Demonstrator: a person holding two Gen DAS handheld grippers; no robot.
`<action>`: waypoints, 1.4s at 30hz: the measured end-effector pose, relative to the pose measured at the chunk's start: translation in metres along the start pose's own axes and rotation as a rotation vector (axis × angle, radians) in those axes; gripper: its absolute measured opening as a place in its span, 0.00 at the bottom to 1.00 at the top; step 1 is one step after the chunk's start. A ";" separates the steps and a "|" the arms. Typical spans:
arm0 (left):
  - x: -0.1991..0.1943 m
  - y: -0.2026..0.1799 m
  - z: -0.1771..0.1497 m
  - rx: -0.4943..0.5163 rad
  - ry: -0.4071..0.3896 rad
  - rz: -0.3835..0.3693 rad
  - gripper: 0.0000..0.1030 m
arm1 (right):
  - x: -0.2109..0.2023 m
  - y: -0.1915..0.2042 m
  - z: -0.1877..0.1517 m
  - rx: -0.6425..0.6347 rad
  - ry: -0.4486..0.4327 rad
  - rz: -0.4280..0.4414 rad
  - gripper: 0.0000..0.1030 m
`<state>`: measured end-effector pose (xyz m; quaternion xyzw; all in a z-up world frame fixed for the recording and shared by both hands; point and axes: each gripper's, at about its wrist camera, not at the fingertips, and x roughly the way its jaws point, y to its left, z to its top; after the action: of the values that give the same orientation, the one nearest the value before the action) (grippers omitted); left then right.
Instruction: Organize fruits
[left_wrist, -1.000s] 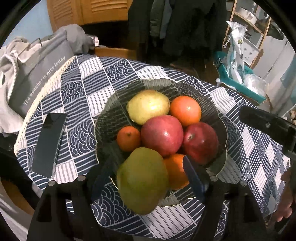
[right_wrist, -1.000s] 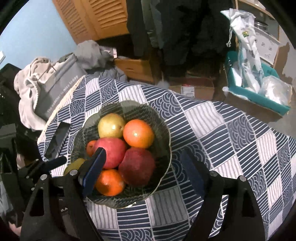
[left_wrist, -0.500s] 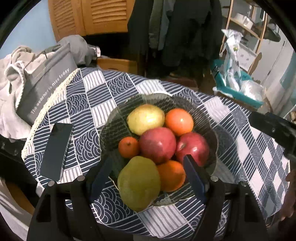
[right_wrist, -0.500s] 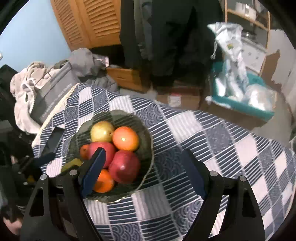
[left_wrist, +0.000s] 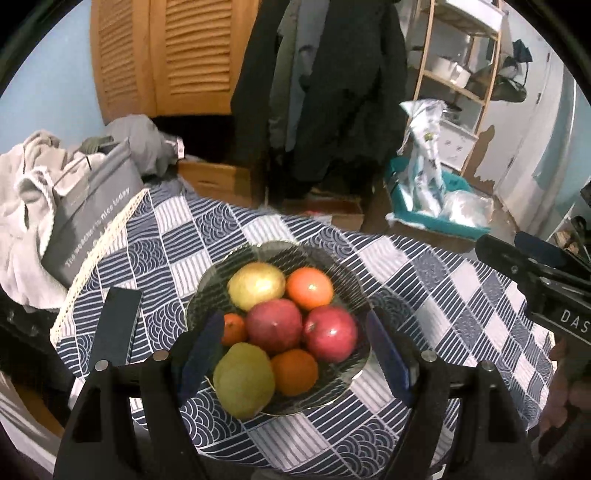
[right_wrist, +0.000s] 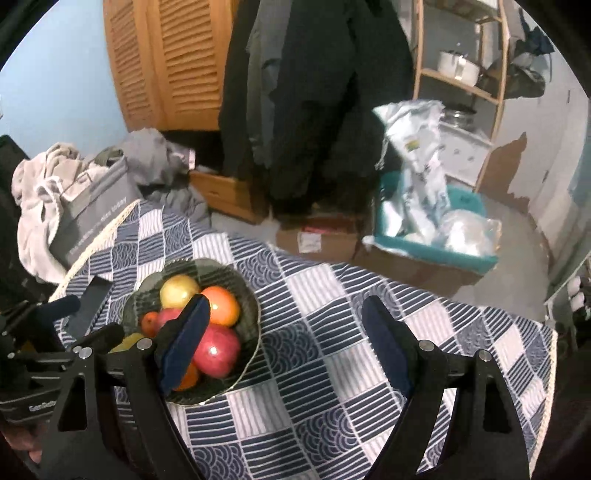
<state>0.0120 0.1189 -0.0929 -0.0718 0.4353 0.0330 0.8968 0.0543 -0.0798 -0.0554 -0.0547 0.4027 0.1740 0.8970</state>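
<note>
Rising above the fruit bowl (left_wrist: 343, 273), both claws open, empty, farther back.

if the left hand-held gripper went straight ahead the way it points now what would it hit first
Probably the fruit piled in the glass bowl: the open left hand-held gripper frames the red apples at the centre. Which fruit comes first is hard to judge, as depth is unclear.
</note>
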 end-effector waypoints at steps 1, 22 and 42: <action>-0.003 -0.002 0.001 0.001 -0.004 -0.003 0.79 | -0.004 -0.002 0.001 0.004 -0.009 -0.002 0.81; -0.074 -0.013 0.021 -0.007 -0.184 -0.025 0.98 | -0.085 -0.027 0.008 0.029 -0.183 -0.056 0.82; -0.093 -0.019 0.025 -0.002 -0.234 -0.017 0.99 | -0.102 -0.051 -0.001 0.054 -0.221 -0.122 0.82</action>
<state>-0.0236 0.1040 -0.0024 -0.0720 0.3268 0.0338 0.9417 0.0093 -0.1551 0.0175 -0.0351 0.3017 0.1131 0.9460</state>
